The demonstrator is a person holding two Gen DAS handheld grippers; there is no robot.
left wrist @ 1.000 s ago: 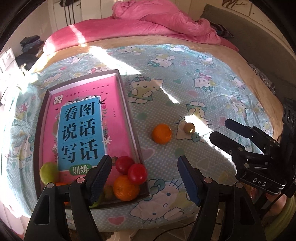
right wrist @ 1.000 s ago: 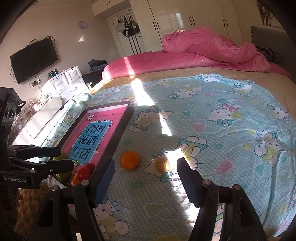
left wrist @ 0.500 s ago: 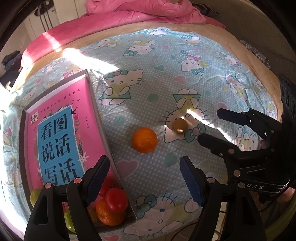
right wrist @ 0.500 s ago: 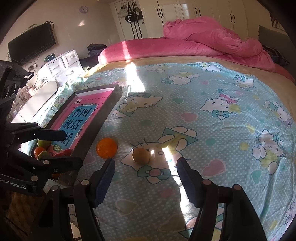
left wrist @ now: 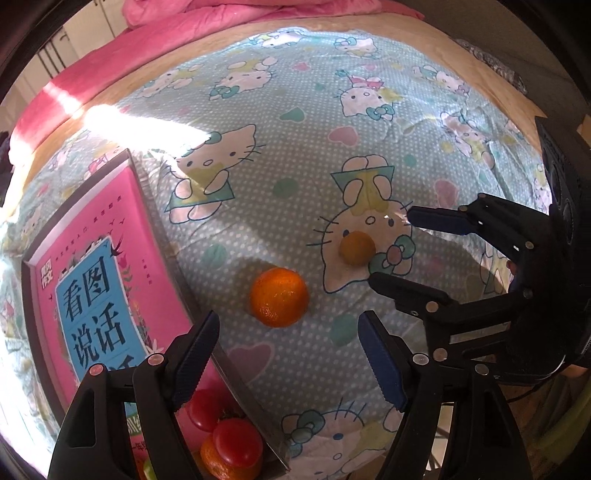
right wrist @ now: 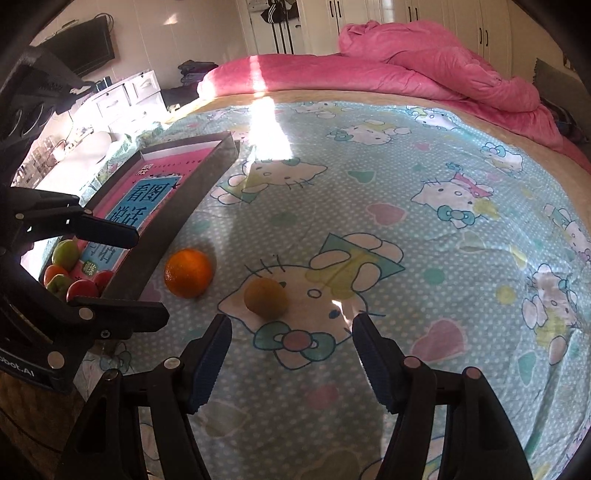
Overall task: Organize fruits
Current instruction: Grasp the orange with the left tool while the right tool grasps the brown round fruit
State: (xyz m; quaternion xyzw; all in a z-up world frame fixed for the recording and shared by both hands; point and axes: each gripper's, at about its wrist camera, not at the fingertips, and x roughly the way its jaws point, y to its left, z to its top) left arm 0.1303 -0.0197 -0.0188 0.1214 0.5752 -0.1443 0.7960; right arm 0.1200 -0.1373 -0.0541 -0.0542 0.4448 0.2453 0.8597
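Both grippers have come forward over the bedsheet (right wrist: 424, 184) since a second ago, closing on the loose fruit. At left, the tray (right wrist: 177, 206) holds the pink book (left wrist: 99, 280), tomatoes (left wrist: 236, 441) and green fruit (right wrist: 65, 253). The left gripper (left wrist: 288, 360), jaws wide apart and empty, faces the orange (left wrist: 279, 296). Further right, the right gripper (right wrist: 291, 363), likewise spread and empty, faces the small yellow-brown fruit (right wrist: 265, 297).

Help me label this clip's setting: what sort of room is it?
Most likely a home bedroom. The fruit lies on a bed with a cartoon-cat sheet, a pink duvet is bunched at its far end, and white wardrobe doors line the wall behind.
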